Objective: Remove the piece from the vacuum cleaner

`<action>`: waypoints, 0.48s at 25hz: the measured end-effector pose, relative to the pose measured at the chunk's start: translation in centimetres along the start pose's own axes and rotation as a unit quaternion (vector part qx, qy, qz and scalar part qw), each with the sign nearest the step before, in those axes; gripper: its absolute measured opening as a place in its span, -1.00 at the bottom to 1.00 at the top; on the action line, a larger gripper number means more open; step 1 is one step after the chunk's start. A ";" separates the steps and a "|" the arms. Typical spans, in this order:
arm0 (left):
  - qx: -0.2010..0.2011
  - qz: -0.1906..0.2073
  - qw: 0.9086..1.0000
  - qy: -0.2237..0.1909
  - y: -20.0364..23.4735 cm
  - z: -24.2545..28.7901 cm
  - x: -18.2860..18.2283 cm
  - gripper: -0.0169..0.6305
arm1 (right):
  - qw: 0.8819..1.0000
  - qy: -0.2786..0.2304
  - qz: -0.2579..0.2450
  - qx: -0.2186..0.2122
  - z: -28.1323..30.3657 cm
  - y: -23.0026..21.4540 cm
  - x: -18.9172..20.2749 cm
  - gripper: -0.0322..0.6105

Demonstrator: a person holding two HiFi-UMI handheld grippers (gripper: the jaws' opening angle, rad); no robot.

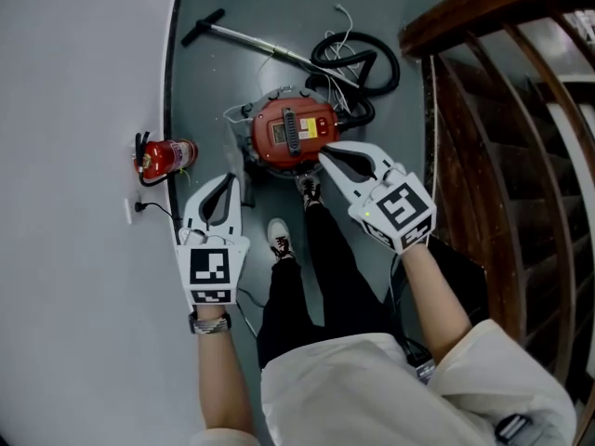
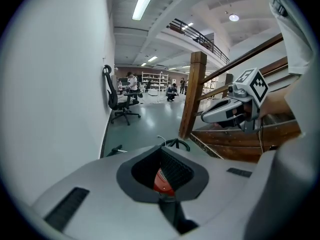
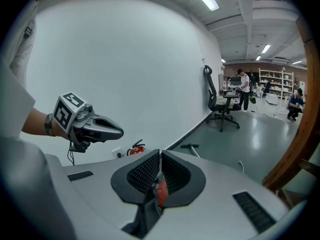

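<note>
Head view: two grippers, one in each hand, hang over a grey floor above the person's two shoes (image 1: 279,237). The left gripper (image 1: 228,180) has its jaws pressed fully together, with nothing between them. The right gripper (image 1: 325,153) is closed to a hairline and is likewise empty. Just past the right jaws' tips, and ahead and right of the left's, sits the one red vacuum cleaner (image 1: 293,130), untouched, its near edge covered by the right gripper. In both gripper views only a red sliver of it shows through the jaw notch. Left of the left jaws, one red fire extinguisher (image 1: 165,156) stands against the white wall (image 1: 74,110). Beyond the vacuum cleaner lie one coiled black hose (image 1: 358,59) and one metal wand (image 1: 251,40). Right of the right jaws, a wooden stair railing (image 1: 502,119) hems the space. Farthest off stands one black office chair (image 3: 220,104).
</note>
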State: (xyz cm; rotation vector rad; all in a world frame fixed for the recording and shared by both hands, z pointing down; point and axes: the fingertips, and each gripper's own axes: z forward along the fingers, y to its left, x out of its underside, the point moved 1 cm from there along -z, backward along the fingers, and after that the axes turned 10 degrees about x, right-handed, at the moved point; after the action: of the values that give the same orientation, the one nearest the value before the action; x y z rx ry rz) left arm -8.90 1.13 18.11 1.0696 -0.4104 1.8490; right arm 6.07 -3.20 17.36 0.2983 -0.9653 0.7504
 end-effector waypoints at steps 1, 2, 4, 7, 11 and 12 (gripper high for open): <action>0.003 -0.004 1.000 -0.002 0.1 0.3 0.3 -0.95 | 1.000 0.003 0.001 -0.001 0.4 -0.1 0.4 -0.80; 0.007 -0.006 1.000 -0.005 0.2 0.7 0.6 -0.95 | 1.000 0.004 0.005 -0.002 0.7 -0.1 0.7 -0.80; 0.015 -0.009 1.000 -0.010 0.4 1.4 1.2 -0.95 | 1.000 0.004 0.013 0.000 1.4 -0.4 1.2 -0.80; 0.022 -0.017 1.000 -0.013 0.7 2.5 2.2 -0.95 | 1.000 0.007 0.023 0.003 2.4 -0.8 2.1 -0.80; 0.020 -0.029 0.999 -0.001 1.3 3.9 4.7 -0.95 | 0.999 0.015 0.030 0.004 4.1 -1.1 4.2 -0.80; 0.015 -0.032 0.999 0.008 1.7 4.3 5.6 -0.95 | 0.999 0.017 0.030 0.004 4.7 -1.2 4.7 -0.80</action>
State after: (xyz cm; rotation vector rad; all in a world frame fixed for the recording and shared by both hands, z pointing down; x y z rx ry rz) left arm -9.22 0.58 25.34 1.0766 -0.3360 1.8103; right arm 5.61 -4.53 23.99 0.2628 -0.9425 0.8113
